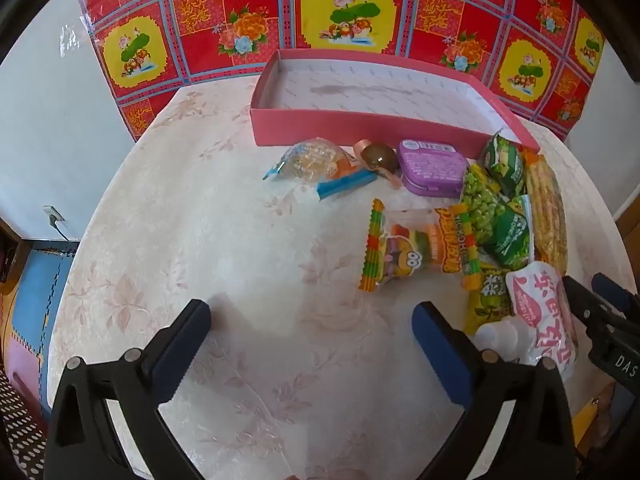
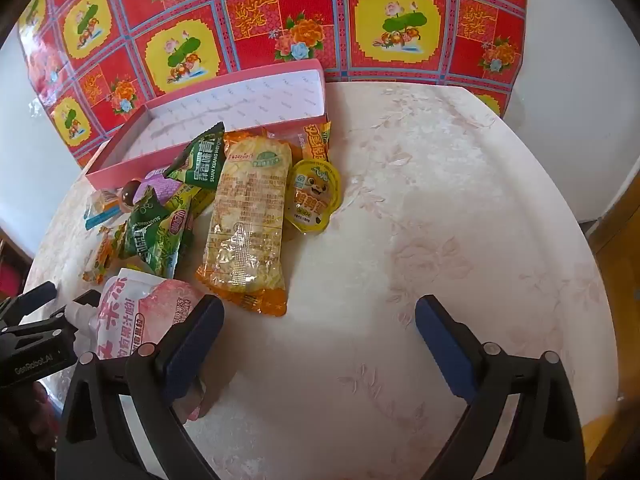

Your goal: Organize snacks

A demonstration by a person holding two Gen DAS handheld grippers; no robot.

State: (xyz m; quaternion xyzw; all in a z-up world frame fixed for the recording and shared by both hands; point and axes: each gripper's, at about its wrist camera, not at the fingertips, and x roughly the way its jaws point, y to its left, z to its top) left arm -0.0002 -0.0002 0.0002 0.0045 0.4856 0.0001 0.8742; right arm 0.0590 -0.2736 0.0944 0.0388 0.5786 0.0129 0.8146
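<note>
Both grippers sit low in frame, jaws spread wide, nothing between them but bare floral-pattern surface [image 1: 224,216].

Left gripper [image 1: 312,320]: only cloth under it. Snack pile starts just past its right finger. Right gripper [image 2: 320,316]: its left finger overlaps the edge of the pink-and-white spouted drink pouch [image 2: 140,316], not pinching it.

Outward from left jaws: gummy burger candy pack [image 1: 412,244] nearest, then green pea packets [image 1: 496,208], long yellow cracker pack [image 1: 548,208] at the pile's right edge. Farther back, a purple tin [image 1: 434,168], a brown round candy [image 1: 378,157], and a clear pack with blue ends [image 1: 316,166], all just in front of the pink box [image 1: 360,128]. Box is open, white-lined, no snacks in it. It stands at the far side of the surface against the red-and-yellow floral cloth [image 1: 340,12].

Obstructions: the pouch lies nearest both grippers. Green packets lie partly atop one another and lean on the cracker pack; the pile sits between the jaws and the box's near wall.

View differences:
- Right wrist alone shows a yellow jelly cup [image 2: 314,196] beside the cracker pack, plus an orange packet [image 2: 316,140] behind it touching the box wall.
- Left wrist alone shows the gummy pack and purple tin fully; from the right wrist they are mostly hidden behind green packets.
- Each view catches the other gripper at its edge beside the pouch.
</note>
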